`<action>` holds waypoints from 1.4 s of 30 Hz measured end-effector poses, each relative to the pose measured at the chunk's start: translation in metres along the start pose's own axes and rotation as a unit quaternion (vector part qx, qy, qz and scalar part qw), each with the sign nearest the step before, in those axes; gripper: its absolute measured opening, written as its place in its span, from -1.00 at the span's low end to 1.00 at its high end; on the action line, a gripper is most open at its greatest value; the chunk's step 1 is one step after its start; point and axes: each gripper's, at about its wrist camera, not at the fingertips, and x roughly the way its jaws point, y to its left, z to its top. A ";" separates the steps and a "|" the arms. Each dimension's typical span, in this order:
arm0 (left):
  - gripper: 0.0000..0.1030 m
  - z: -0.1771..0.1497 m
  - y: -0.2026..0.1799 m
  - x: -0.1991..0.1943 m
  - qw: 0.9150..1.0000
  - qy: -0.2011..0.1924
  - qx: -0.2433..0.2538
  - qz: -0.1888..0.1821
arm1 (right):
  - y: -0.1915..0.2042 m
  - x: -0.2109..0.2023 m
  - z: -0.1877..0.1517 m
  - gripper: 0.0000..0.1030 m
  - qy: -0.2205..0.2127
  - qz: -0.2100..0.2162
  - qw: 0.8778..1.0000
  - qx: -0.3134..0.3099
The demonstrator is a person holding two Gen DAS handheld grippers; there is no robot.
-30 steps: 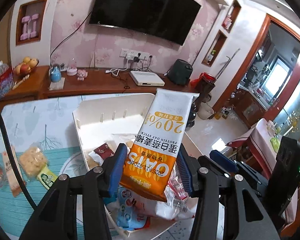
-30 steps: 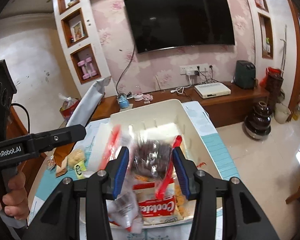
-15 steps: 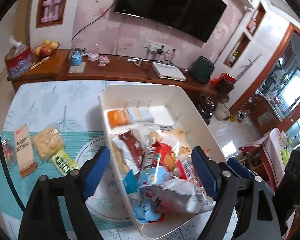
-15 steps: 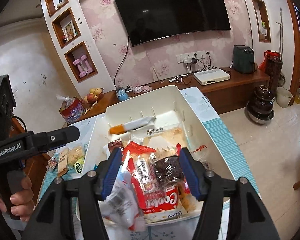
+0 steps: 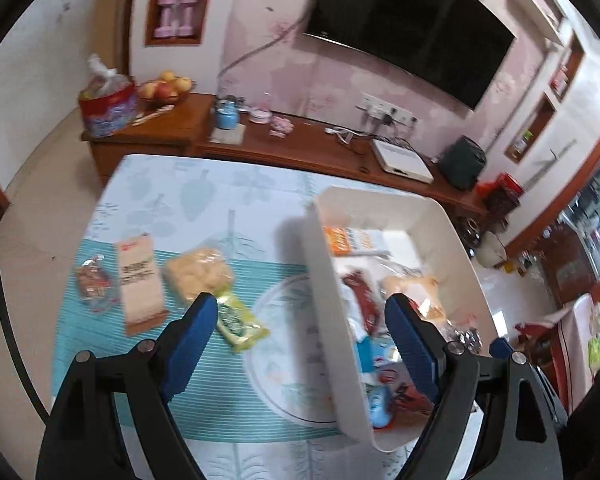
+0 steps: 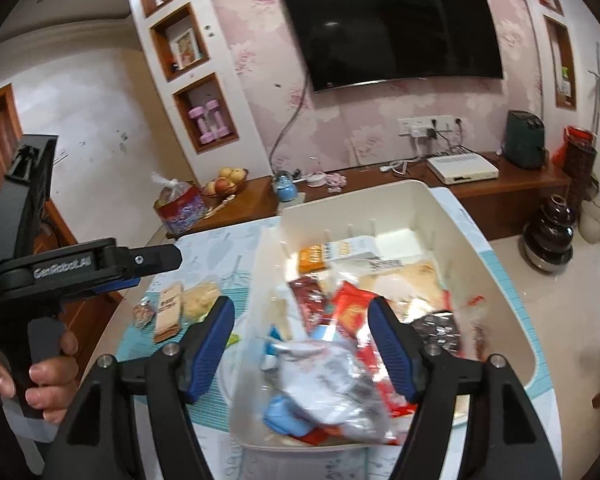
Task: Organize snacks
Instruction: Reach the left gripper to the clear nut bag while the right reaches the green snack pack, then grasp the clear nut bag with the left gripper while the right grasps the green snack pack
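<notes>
home living room | wall TV [image 6: 396,28] | floral wallpaper [image 6: 256,52] | wooden sideboard [image 6: 500,188]

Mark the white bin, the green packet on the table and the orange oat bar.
white bin [image 6: 512,280], right wrist view, right inner wall.
green packet [image 5: 240,322], left wrist view, middle of wrapper.
orange oat bar [image 6: 312,258], right wrist view, orange end.

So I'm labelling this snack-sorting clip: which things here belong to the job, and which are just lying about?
Job:
white bin of snacks
orange oat packet inside it
loose on the table: green packet, pale puff bag, brown-ended packet, small clear packet
left gripper, right gripper, both open

Lying about:
fruit bowl
blue kettle
TV
pink dumbbells
</notes>
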 end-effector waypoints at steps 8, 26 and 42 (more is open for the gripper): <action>0.64 0.012 0.064 -0.015 0.997 -0.016 -0.045 0.068 | 0.051 0.012 -0.003 0.36 -0.010 0.032 0.998 -0.062; 0.64 -0.002 0.233 0.045 0.957 0.044 -0.248 0.147 | 0.144 0.097 -0.039 0.36 0.061 0.036 0.986 -0.153; 0.63 -0.007 0.249 0.128 0.939 0.128 -0.270 0.170 | 0.145 0.185 -0.060 0.36 0.122 -0.038 0.980 -0.150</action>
